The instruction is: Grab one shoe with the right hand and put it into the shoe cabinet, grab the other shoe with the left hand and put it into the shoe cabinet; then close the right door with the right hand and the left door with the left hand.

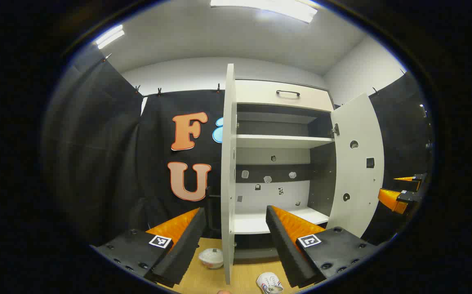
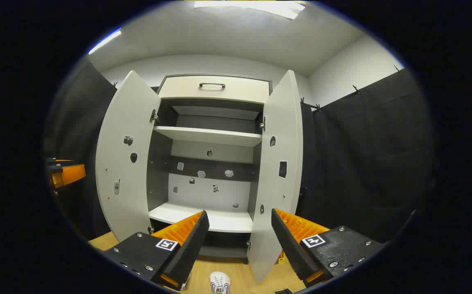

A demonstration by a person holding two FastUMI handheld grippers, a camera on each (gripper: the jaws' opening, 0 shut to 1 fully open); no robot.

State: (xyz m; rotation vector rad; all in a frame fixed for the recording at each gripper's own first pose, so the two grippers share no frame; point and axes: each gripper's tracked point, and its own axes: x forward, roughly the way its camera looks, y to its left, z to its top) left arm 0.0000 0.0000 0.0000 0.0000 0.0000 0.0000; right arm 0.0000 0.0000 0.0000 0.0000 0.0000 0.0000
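Cabinet [image 1: 281,141] stands open against the booth wall, both doors swung out. In the left gripper view the left door [image 1: 228,171] is edge-on, directly ahead between the fingers, and cuts off part of the interior; the right door [image 1: 358,163] angles outward. In the right gripper view the right door [image 2: 279,175] stands between the gripper and the cabinet's right side. Two shelves [image 2: 207,135] show bare; a drawer with a dark handle [image 2: 212,85] sits on top. Small stickers dot the back panel and the inner door faces; nothing on them is legible.

Left gripper [image 1: 236,239]: jaws wide, holding nothing. Right gripper [image 2: 238,239]: jaws wide, holding nothing. Each finger block carries a square marker tag [image 1: 160,241].

One white shoe [image 1: 269,283] lies on the wooden floor [image 1: 203,279] in front of the cabinet, just right of the left door's edge. A second shoe [image 1: 211,258] lies on the floor left of that door, near it.
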